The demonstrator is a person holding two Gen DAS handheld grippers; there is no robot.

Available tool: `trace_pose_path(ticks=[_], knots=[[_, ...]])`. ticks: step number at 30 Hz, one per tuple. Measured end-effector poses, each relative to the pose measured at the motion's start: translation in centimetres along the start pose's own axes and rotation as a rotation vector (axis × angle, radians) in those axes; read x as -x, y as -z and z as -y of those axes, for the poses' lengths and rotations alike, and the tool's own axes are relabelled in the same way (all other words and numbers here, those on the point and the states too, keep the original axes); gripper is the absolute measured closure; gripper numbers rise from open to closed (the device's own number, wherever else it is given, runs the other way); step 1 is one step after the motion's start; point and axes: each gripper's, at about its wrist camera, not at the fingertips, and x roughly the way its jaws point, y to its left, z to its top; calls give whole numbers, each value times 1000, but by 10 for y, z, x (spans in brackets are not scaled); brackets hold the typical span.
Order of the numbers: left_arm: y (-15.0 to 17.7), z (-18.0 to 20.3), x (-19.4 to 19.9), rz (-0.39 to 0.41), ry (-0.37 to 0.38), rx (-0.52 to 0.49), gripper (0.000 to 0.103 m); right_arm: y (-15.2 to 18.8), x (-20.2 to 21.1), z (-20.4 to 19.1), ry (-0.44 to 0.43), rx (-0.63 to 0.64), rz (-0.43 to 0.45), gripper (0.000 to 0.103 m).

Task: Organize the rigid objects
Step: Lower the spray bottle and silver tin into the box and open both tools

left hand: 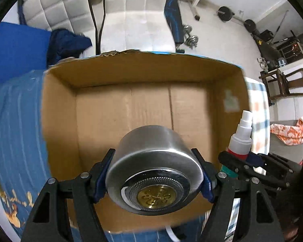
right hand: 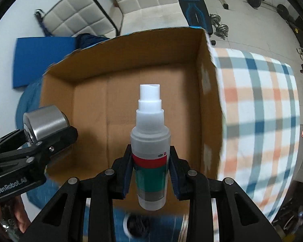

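My left gripper (left hand: 154, 173) is shut on a steel cup-shaped lid (left hand: 153, 173) with a mesh and brass centre, held over the front of an open cardboard box (left hand: 131, 109). It also shows in the right wrist view (right hand: 45, 121). My right gripper (right hand: 150, 173) is shut on a spray bottle (right hand: 150, 147) with a white nozzle and a red and green label, held upright over the box (right hand: 131, 104). The bottle shows at the right in the left wrist view (left hand: 241, 137). No object shows on the box floor.
The box stands on a bed with a blue cover (left hand: 16, 125) and a checked blanket (right hand: 260, 109). Behind are a white padded chair (left hand: 139, 14), a blue mat (right hand: 42, 58), a weight bench (left hand: 174, 22) and dumbbells (right hand: 221, 27). A wooden chair (left hand: 286, 82) stands right.
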Motion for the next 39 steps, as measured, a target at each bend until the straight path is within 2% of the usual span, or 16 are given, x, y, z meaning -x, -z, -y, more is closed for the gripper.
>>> trace_pose_path(ticks=[6,9,13,20,22,23,24,27,30,32,34,35,37,39], knots=[[-44,-21,-59,-111,136,105,32,-48,-52,-12,48,-7,-42,69],[-54,-23,-79,-151,174,119,32,-62,-74,-13,76,-4,-63,69],[-64,-17,-94,-184,184,120,32,-72,-97,-14,106,11,-90,68],[-73,-13,-97,-179,132,121,32,-84,-113,-15,154,11,-128,68],[-75,-12,-95,-185,152,119,29,-87,-114,-15,161,10,-129,66],[-75,-12,-93,-189,151,125,28,-87,-113,-15,160,4,-132,62],[-75,-11,-90,-191,149,125,27,-87,-112,-18,162,-1,-136,52],[-74,-9,-78,-182,140,121,25,-87,-108,-21,163,-3,-134,37],[-66,-6,-62,-160,127,109,18,-81,-98,-24,178,-2,-127,27],[-60,-6,-49,-137,115,101,14,-75,-91,-26,189,0,-126,26],[-51,-10,-33,-99,94,95,8,-67,-82,-27,190,4,-110,12],[-45,-12,-22,-76,84,91,7,-63,-77,-28,181,7,-99,0],[-30,-13,1,-13,42,81,5,-52,-66,-32,172,0,-80,0],[-13,-21,8,48,5,67,5,-40,-57,-37,167,-13,-71,0]])
